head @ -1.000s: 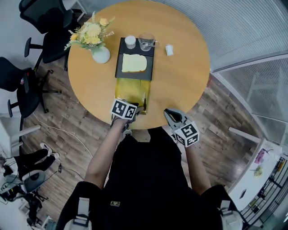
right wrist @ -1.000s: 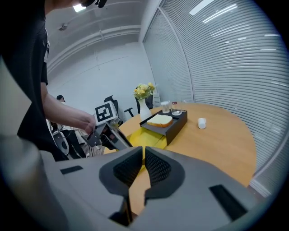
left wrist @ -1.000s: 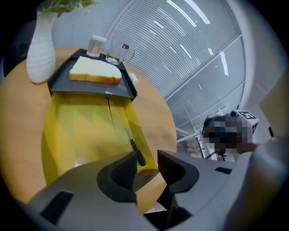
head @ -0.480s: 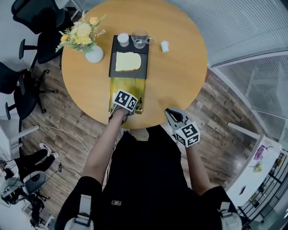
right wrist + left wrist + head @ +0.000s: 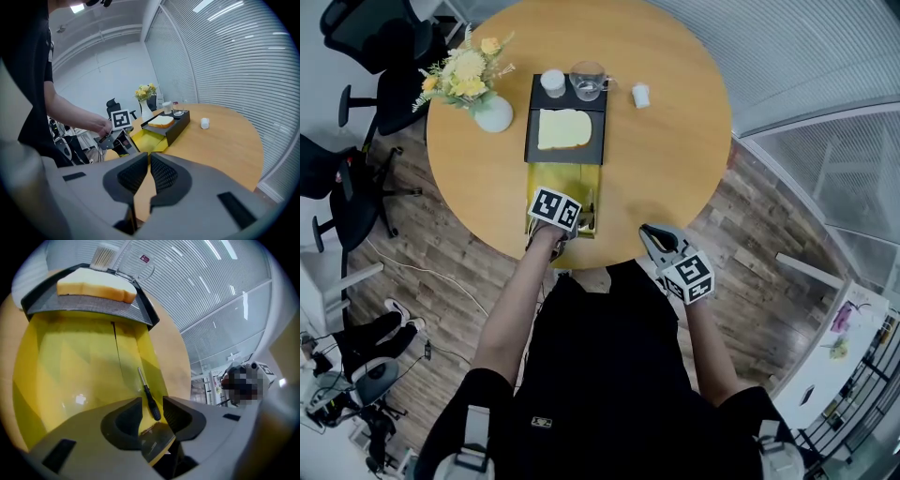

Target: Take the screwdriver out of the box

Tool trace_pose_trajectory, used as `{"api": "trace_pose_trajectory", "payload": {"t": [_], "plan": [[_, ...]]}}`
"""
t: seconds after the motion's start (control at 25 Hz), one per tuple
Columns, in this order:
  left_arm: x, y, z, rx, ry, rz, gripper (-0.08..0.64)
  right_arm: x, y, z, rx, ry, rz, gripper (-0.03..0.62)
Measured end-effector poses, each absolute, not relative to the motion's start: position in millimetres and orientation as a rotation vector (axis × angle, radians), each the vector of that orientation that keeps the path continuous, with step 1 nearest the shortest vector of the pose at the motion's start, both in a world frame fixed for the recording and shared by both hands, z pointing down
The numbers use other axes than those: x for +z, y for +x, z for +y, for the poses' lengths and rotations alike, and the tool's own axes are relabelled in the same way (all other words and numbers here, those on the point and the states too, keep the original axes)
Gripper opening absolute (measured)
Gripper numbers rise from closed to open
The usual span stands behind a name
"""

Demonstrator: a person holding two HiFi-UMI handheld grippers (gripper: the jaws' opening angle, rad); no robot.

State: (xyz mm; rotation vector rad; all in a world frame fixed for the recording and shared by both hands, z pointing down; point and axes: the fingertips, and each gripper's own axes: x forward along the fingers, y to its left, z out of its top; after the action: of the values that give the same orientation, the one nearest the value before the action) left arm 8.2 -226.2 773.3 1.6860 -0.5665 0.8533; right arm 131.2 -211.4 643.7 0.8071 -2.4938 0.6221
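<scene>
A small screwdriver [image 5: 149, 397] with a black handle and thin metal shaft lies along the right inner wall of the open yellow box [image 5: 70, 362]. My left gripper [image 5: 152, 401] is lowered into the near end of the box [image 5: 558, 180], with the handle's end between its jaws. The jaws are closing, and a sliver of yellow still shows on each side of the handle. In the head view the left gripper [image 5: 577, 223] sits over the box's near edge. My right gripper [image 5: 649, 232] hangs at the table's near rim, shut with nothing in it [image 5: 149, 157].
Behind the box, a black tray [image 5: 532, 150] holds a slice of toast [image 5: 560, 128], a white cup [image 5: 552, 82] and a glass [image 5: 588, 80]. A vase of flowers [image 5: 492, 112] stands on the left of the round wooden table [image 5: 675, 141], a small white object [image 5: 640, 95] to the right. Office chairs stand at the far left.
My left gripper has moved forward and down from the box's near edge into the box. The right gripper has stayed at the table's rim.
</scene>
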Motion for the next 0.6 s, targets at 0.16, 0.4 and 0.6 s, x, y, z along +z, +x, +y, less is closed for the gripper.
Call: {"api": "trace_pose_trajectory", "payload": {"t": [0.16, 0.4, 0.6], "plan": [[775, 16, -223, 0.806, 1.652, -0.501, 0.13, 645, 131, -208, 0.626, 0.8, -2.49, 0.011], [791, 15, -215, 0.97, 1.627, -0.468, 0.115, 647, 127, -209, 0.63, 0.786, -2.486, 0.011], [791, 14, -217, 0.94, 1.62, -0.483, 0.107, 647, 125, -211, 0.628, 0.784, -2.492, 0.011]]}}
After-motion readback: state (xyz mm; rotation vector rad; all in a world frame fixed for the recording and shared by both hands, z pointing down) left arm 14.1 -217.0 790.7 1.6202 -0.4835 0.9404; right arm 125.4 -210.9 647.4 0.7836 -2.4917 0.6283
